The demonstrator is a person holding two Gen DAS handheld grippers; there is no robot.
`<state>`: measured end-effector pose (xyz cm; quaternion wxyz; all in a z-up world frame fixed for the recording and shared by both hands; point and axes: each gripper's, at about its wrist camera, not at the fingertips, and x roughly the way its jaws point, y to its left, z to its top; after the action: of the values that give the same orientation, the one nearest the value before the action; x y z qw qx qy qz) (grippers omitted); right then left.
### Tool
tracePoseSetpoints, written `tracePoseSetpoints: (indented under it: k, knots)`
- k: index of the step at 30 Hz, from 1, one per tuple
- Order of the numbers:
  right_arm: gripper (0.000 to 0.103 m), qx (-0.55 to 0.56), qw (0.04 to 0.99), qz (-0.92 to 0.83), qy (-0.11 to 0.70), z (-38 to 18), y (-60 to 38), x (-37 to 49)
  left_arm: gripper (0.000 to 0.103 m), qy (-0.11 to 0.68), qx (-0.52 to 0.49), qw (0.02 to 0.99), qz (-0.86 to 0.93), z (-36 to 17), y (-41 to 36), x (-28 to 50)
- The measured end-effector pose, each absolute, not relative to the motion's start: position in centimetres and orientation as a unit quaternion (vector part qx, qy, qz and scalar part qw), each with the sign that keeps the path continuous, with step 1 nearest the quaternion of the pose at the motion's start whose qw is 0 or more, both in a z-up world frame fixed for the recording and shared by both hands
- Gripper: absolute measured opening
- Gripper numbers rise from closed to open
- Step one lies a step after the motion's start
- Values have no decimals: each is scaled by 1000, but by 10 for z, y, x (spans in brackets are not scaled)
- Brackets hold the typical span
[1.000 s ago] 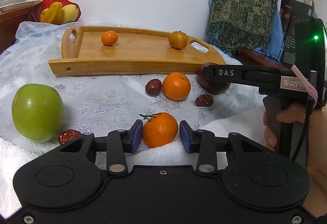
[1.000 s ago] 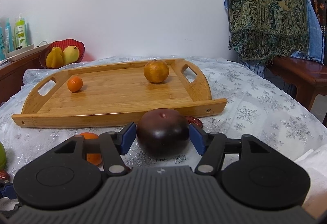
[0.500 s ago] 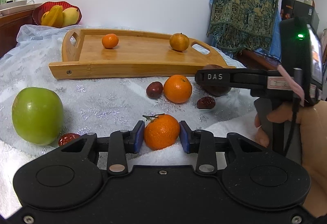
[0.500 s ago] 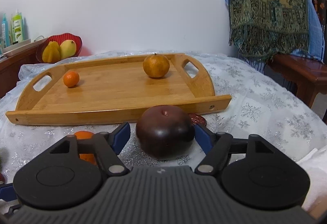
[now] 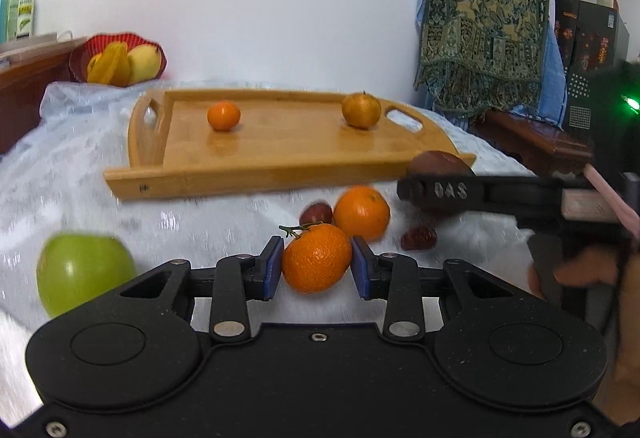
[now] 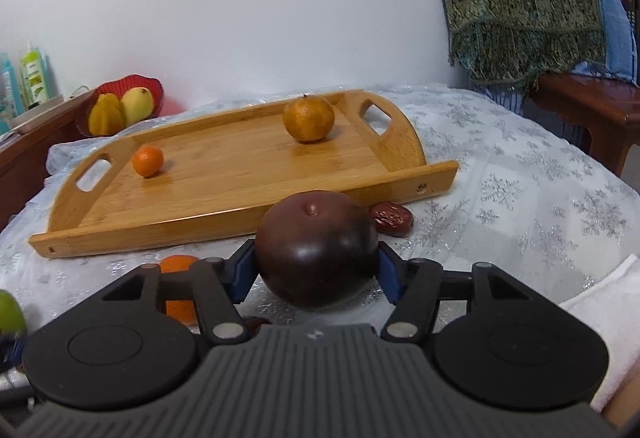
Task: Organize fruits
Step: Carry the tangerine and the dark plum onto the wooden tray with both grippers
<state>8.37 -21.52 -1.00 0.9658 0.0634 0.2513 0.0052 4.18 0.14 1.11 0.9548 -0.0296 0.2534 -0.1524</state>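
The left tongs (image 5: 317, 268) are clamped on a stemmed mandarin (image 5: 316, 258); a second ago the pads stood clear of it, so that grasp is now made. The right tongs (image 6: 317, 269) are closing around a dark plum (image 6: 316, 248), having briefly spread wider half a second back. The pads look to be touching its sides, though the fruit's bulge hides the contact and I can't be sure they press. Both fruits seem ready to lift.

Just left of the left tongs sits a green apple (image 5: 84, 272). Just beyond them lie an orange (image 5: 361, 212) and a red date (image 5: 316, 214). Another date (image 6: 391, 218) lies just beyond the right tongs, to their right.

Farther on, the tray (image 6: 240, 214) holds only a small tangerine (image 6: 148, 160) and a bigger one (image 6: 308, 118), well apart. Most fruit remains on the worktop (image 6: 520, 198).
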Motion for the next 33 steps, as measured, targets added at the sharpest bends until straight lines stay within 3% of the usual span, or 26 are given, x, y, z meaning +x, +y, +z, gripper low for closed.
tracePoseSetpoints:
  k: [14, 33]
  knots:
    - [63, 53, 978, 32, 198, 28, -223, 110, 34, 205, -26, 971, -122, 58, 10, 111]
    - [63, 51, 963, 40, 262, 19, -228, 194, 34, 274, -53, 957, -81, 41, 21, 207]
